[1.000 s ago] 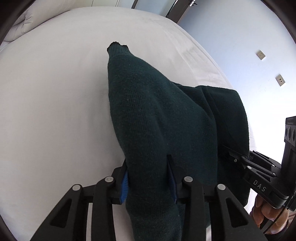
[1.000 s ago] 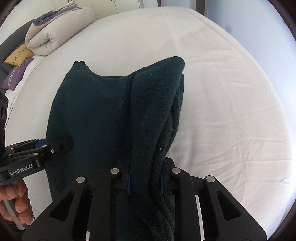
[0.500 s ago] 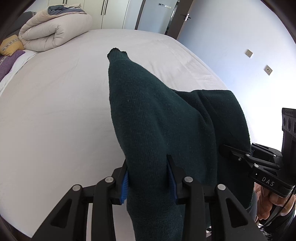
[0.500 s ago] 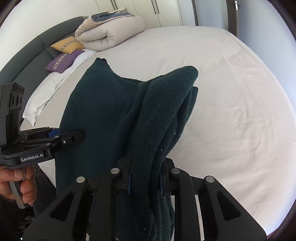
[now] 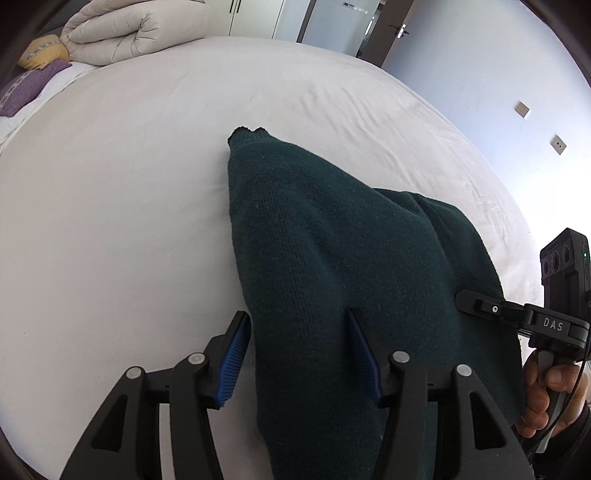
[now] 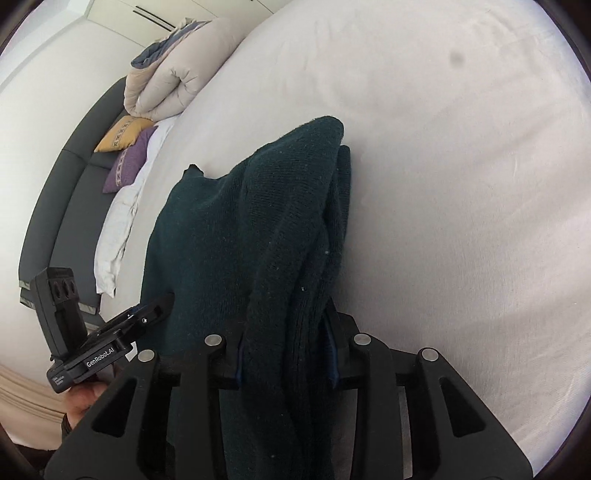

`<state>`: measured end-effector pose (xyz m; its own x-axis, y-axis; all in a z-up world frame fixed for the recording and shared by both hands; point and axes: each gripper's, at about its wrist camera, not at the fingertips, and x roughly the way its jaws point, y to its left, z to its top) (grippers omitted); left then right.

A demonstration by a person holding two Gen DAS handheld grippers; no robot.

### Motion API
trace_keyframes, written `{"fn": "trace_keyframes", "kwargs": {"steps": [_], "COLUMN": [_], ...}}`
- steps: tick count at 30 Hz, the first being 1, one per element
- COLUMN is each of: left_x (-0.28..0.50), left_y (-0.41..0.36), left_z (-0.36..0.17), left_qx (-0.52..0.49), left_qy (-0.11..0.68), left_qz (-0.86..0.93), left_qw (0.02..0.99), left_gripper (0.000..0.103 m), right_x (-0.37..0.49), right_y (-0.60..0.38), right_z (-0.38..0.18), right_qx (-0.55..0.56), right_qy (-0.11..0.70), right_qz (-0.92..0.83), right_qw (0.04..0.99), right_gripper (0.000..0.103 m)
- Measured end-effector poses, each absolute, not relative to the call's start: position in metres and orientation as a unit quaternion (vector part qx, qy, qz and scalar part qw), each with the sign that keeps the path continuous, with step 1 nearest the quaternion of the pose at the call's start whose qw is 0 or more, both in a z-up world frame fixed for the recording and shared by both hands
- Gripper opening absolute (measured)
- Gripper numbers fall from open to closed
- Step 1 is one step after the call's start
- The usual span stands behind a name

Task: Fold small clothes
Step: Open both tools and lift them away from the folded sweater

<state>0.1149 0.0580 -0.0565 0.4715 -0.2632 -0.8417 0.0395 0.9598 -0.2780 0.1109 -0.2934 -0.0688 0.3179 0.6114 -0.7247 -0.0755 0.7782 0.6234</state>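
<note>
A dark green knit sweater [image 5: 332, 258] lies folded lengthwise on the white bed [image 5: 110, 221], its cuff pointing away. My left gripper [image 5: 295, 354] straddles the near end with its jaws opening; the left blue pad [image 5: 232, 358] stands clear of the cloth and the right pad touches it. In the right wrist view the sweater [image 6: 240, 240] bunches into a thick fold between the jaws of my right gripper [image 6: 286, 350], which are opening while the cloth still fills them. Each gripper shows at the other view's edge: the right gripper [image 5: 476, 301] and the left gripper [image 6: 155, 310].
A rolled beige duvet [image 5: 129, 33] and a purple pillow [image 5: 33, 85] and a yellow pillow [image 6: 122, 133] lie at the head of the bed [image 6: 461, 184], against a dark headboard [image 6: 55, 206]. A hand [image 5: 546, 398] holds the right gripper's handle. A blue wall with sockets stands to the right.
Both grippers carried the sweater across and down onto the sheet. The left jaws spread off the cloth. The right jaws widened a little around the fold.
</note>
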Motion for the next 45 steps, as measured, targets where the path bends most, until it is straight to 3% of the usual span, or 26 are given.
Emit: {"fn": "trace_keyframes", "kwargs": {"steps": [3,6,9,16,23,25,27,29,32,35,39,45], "left_x": [0.109,0.093,0.068,0.008,-0.057,-0.072,-0.083,-0.089,-0.092,-0.091,-0.082,-0.062], "left_y": [0.060,0.059,0.068,0.060,0.036,0.033,0.035,0.042,0.051,0.059,0.050,0.040], "left_z": [-0.052,-0.035,-0.015,0.032,0.114,0.139,0.165,0.187,0.209,0.216,0.193,0.149], "left_qx": [-0.130,-0.109,-0.096,-0.057,0.042,0.052,0.044,0.027,0.009,0.004,0.033,0.023], "left_qy": [0.499,0.478,0.443,0.337,0.155,0.106,0.078,0.079,0.073,0.095,0.145,0.235], "left_qz": [-0.080,-0.060,-0.040,-0.007,0.039,0.051,0.063,0.064,0.058,0.021,0.011,0.023], "left_qw": [0.853,0.870,0.890,0.940,0.986,0.992,0.994,0.994,0.996,0.995,0.989,0.971], "left_gripper": [0.062,0.062,0.062,0.100,0.103,0.103,0.103,0.103,0.103,0.103,0.103,0.103], "right_x": [0.102,0.088,0.067,0.035,0.002,-0.014,-0.033,-0.057,-0.085,-0.101,-0.102,-0.092], "right_y": [-0.306,-0.323,-0.351,-0.356,-0.310,-0.306,-0.305,-0.307,-0.305,-0.292,-0.266,-0.241], "right_z": [-0.063,-0.057,-0.048,-0.001,0.085,0.116,0.146,0.170,0.198,0.217,0.222,0.183], "right_qx": [0.270,0.284,0.275,0.271,0.199,0.168,0.152,0.143,0.111,0.065,0.000,-0.045], "right_qy": [0.530,0.509,0.493,0.442,0.330,0.281,0.217,0.146,0.071,0.046,0.117,0.212], "right_qz": [0.216,0.184,0.128,0.127,0.170,0.161,0.137,0.106,0.071,0.080,0.140,0.097], "right_qw": [0.774,0.792,0.815,0.846,0.907,0.931,0.955,0.973,0.989,0.994,0.983,0.971], "right_gripper": [0.032,0.045,0.048,0.050,0.051,0.061,0.091,0.103,0.103,0.103,0.103,0.103]}}
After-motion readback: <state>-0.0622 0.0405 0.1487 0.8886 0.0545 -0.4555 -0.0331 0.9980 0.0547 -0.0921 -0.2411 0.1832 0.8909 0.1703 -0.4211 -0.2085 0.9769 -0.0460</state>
